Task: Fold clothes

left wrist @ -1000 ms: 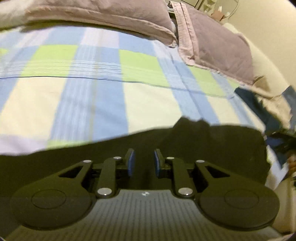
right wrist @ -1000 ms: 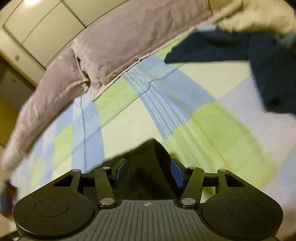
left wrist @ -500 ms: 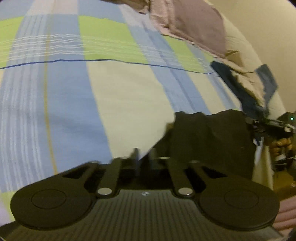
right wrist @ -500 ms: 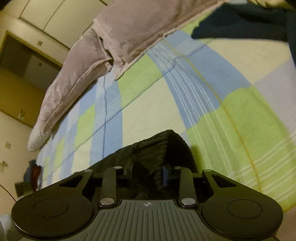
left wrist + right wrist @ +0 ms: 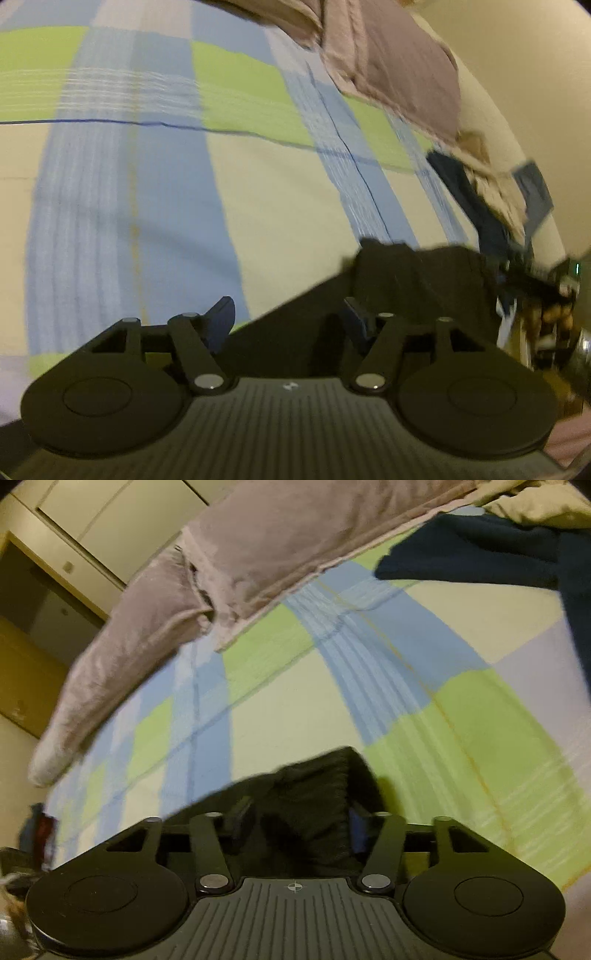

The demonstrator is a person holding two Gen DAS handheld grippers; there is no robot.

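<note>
Only at right wrist: wardrobe (image 5: 122,524) beyond black garment (image 5: 314,801).

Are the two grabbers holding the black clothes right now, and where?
No. Both the left gripper and right gripper are open. The black garment lies between their fingers on the checked bedsheet, unclamped.

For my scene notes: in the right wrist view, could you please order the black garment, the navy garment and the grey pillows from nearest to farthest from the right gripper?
1. Black garment: between the right gripper's fingers.
2. Navy garment: upper right.
3. Grey pillows: along the far edge, top.
</note>
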